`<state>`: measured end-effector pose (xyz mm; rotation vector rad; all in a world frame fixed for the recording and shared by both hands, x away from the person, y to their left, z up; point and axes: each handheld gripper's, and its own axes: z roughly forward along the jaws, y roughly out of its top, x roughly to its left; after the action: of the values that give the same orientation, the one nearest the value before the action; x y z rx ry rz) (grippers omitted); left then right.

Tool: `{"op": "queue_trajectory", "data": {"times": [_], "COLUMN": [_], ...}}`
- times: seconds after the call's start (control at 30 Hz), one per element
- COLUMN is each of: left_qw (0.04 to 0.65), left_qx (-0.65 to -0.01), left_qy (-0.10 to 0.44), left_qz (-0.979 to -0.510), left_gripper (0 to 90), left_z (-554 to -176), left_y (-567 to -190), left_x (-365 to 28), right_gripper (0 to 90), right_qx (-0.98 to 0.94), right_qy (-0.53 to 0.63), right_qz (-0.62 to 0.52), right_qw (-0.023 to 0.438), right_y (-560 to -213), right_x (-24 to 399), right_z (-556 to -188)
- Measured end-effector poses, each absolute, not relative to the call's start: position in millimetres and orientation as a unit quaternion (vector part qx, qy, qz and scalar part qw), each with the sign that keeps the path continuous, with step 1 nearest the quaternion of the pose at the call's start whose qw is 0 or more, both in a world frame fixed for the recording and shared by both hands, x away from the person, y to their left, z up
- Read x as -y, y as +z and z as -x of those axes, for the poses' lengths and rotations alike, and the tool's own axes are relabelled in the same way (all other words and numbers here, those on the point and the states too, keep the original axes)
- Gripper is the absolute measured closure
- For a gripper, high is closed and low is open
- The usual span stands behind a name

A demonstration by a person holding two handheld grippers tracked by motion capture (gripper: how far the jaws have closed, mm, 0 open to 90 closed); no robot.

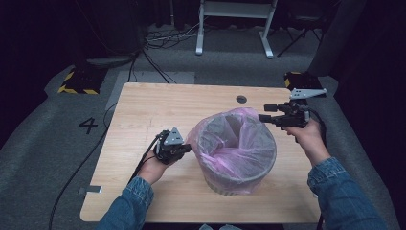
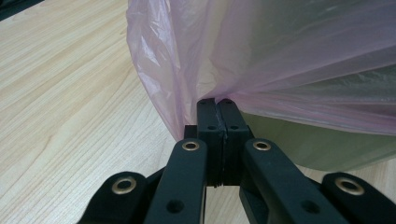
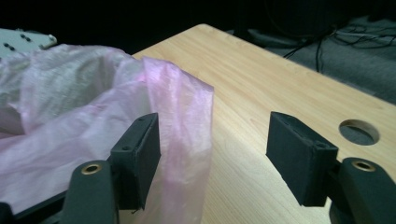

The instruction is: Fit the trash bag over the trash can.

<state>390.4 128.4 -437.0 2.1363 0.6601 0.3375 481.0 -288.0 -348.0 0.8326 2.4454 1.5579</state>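
Denim sleeves come in at the bottom of the high view, nearest the camera, each hand carrying a gripper over the light wooden table. Largest thing on it is the round bin, standing near the middle toward the person's side, with a pink plastic bag lining it and folded out over much of the rim.

On the bin's left side, the left gripper has its jaws fully closed on a pinch of the bag's edge; in the left gripper view the film fans out taut from the closed tips. Beside the far right of the rim, the right gripper stands with its jaws wide apart, holding nothing; in the right gripper view a loose upright flap of bag brushes beside one pad without being pressed.

Lining the bin looks well along, I judge: the bag sits inside and drapes most of the rim, while the far right flap still needs pulling down.

A small round hole pierces the table's far edge. Around it lie grey carpet, trailing cables, a white frame's legs and a floor mark reading 4.
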Motion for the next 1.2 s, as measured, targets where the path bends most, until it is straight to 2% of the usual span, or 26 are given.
{"op": "queue_trajectory", "data": {"times": [0.07, 0.2, 0.23, 0.37, 0.53, 0.87, 1.07, 1.1, 1.13, 1.17, 1.2], "left_qw": [0.425, 0.426, 0.427, 0.427, 0.419, 0.372, 0.353, 0.351, 0.354, 0.361, 0.365], "left_qx": [-0.265, -0.263, -0.263, -0.264, -0.258, -0.238, -0.245, -0.250, -0.254, -0.261, -0.263], "left_qy": [0.136, 0.138, 0.139, 0.139, 0.128, 0.084, 0.080, 0.079, 0.078, 0.069, 0.062], "left_qz": [-0.855, -0.854, -0.854, -0.853, -0.861, -0.893, -0.899, -0.899, -0.897, -0.893, -0.891], "left_gripper": [89.2, 89.3, 89.2, 89.3, 89.3, 89.4, 89.1, 87.0, 79.5, 66.7, 56.4], "left_z": [-390.5, -389.3, -389.0, -388.2, -387.2, -378.0, -375.6, -375.1, -374.3, -373.2, -372.5], "left_y": [-437.2, -436.0, -435.6, -435.2, -438.5, -464.8, -478.2, -478.3, -477.6, -475.9, -473.9], "left_x": [-127.9, -127.4, -127.6, -128.4, -124.2, -115.1, -114.8, -115.9, -117.6, -120.3, -122.5], "right_gripper": [44.3, 85.4, 89.4, 90.0, 90.0, 90.0, 90.0, 89.8, 87.7, 79.0, 66.6], "right_qx": [-0.813, -0.833, -0.836, -0.843, -0.859, -0.875, -0.873, -0.874, -0.873, -0.873, -0.871], "right_qy": [0.513, 0.497, 0.492, 0.470, 0.415, 0.348, 0.352, 0.351, 0.350, 0.352, 0.362], "right_qz": [-0.272, -0.244, -0.243, -0.261, -0.298, -0.337, -0.338, -0.337, -0.338, -0.338, -0.331], "right_qw": [0.043, -0.002, -0.002, 0.012, 0.026, 0.007, -0.001, 0.002, 0.009, 0.021, 0.044], "right_y": [-354.0, -362.5, -363.8, -371.2, -396.7, -455.6, -471.9, -472.7, -472.3, -470.7, -467.1], "right_x": [284.2, 274.3, 272.6, 273.8, 288.6, 316.3, 318.2, 317.8, 317.9, 318.6, 320.8], "right_z": [-487.5, -492.2, -491.9, -489.6, -485.9, -456.6, -438.8, -435.2, -431.5, -427.4, -421.9]}}
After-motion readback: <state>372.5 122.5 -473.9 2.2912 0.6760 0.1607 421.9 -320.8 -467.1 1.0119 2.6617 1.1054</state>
